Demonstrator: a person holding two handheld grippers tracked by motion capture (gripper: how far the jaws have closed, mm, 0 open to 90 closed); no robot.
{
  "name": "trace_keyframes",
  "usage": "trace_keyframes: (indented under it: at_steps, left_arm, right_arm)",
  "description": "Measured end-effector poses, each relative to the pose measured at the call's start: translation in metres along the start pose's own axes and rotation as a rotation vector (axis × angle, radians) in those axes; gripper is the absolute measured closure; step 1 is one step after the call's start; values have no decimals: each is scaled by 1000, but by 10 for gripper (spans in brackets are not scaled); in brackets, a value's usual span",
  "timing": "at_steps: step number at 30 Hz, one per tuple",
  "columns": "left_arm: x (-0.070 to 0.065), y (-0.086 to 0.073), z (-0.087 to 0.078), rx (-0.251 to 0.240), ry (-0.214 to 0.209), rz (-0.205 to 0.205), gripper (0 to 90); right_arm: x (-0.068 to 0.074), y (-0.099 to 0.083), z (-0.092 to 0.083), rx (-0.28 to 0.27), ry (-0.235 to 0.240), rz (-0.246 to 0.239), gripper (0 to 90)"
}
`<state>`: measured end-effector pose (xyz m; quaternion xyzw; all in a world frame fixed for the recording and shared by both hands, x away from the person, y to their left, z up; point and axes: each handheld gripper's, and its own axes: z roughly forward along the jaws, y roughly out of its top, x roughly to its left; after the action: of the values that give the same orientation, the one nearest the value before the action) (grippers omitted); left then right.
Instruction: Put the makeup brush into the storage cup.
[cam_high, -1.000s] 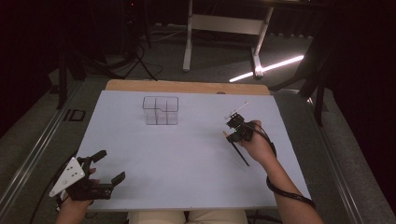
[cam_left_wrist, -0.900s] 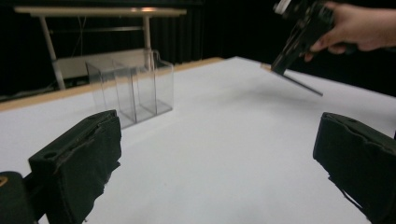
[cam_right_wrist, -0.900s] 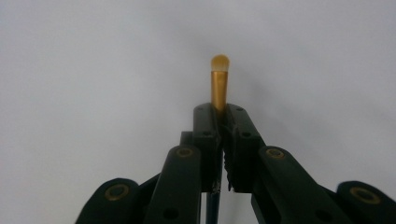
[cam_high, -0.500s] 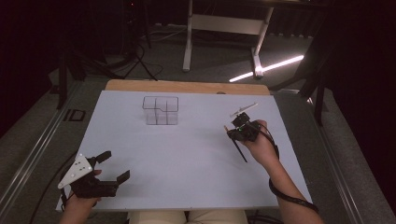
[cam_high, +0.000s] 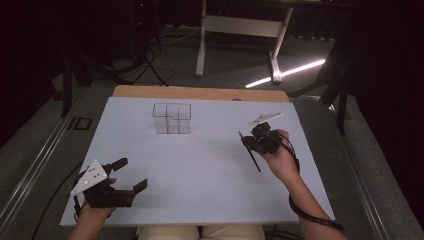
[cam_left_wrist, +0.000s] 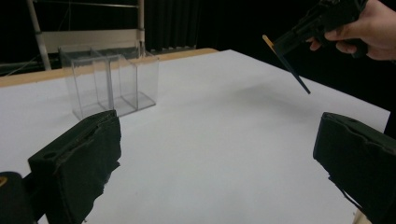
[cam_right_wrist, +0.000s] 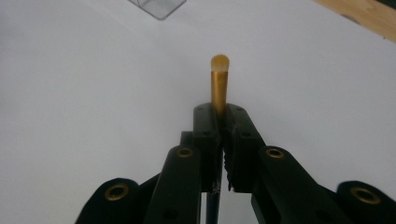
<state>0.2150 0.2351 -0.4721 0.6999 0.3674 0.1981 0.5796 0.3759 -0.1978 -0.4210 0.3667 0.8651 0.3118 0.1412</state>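
Holding: right tongs (cam_right_wrist: 219, 122) clamp slim pencil (cam_right_wrist: 218, 86), gold ferrule, dark shaft | left tongs (cam_left_wrist: 210, 154) wide

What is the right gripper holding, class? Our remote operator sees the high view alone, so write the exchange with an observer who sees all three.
Operator: What is that thin dark stick in the right gripper?
Observer: A pencil; the right gripper view shows a gold band and rounded eraser tip past the shut jaws.
Operator: Is the left gripper holding anything?
Observer: No. In the left gripper view its pads stand wide apart with only the white table between.
Operator: The clear box looks flat to me.
Observer: The left gripper view shows upright walls dividing it into tall open compartments, and I see nothing inside.
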Motion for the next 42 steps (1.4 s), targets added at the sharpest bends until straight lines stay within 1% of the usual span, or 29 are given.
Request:
trace_keyframes:
  at_steps: [2,4,8,10,12,13,16,21,24,25,27,32,34,37,42]
  left_arm:
    - [-2,3,2,5,0,6,18]
    - [-3,5,4,19,-8,3,18]
    - [-5,9,8,36,-3,11,18]
    - [-4,12,10,20,-27,-1,18]
    - [-4,14,11,18,-37,5,18]
    - [-5,16,12,21,-39,15,18]
    - [-6,21,17,23,-55,21,18]
    - [-9,28,26,22,-99,17,18]
    - [-11,30,31,31,-111,19,18]
    - [-12,32,36,37,-128,21,18]
    - [-14,33,40,45,-143,15,18]
    - [-19,37,51,49,-171,16,18]
    - [-20,39,56,47,-183,14,19]
    - [-22,40,64,51,-201,15,19]
    - [-26,42,76,58,-230,17,19]
  right_arm:
    - [2,0,-2,-9,6,1,841]
    - [4,0,-3,-20,9,-3,841]
    - [8,1,-5,-43,16,-9,842]
    - [11,2,-7,-58,18,-15,841]
    - [14,3,-8,-69,23,-15,841]
    - [15,4,-9,-75,21,-19,841]
    - [18,7,-12,-93,24,-23,841]
    - [23,12,-17,-134,38,-22,841]
    - [25,14,-17,-140,42,-28,841]
    - [28,16,-17,-145,45,-36,841]
    - [30,19,-18,-151,52,-41,842]
    - [37,26,-21,-175,62,-57,841]
    - [39,27,-22,-189,65,-60,841]
    - [43,30,-23,-224,72,-65,841]
    - [50,35,-22,-250,89,-77,841]
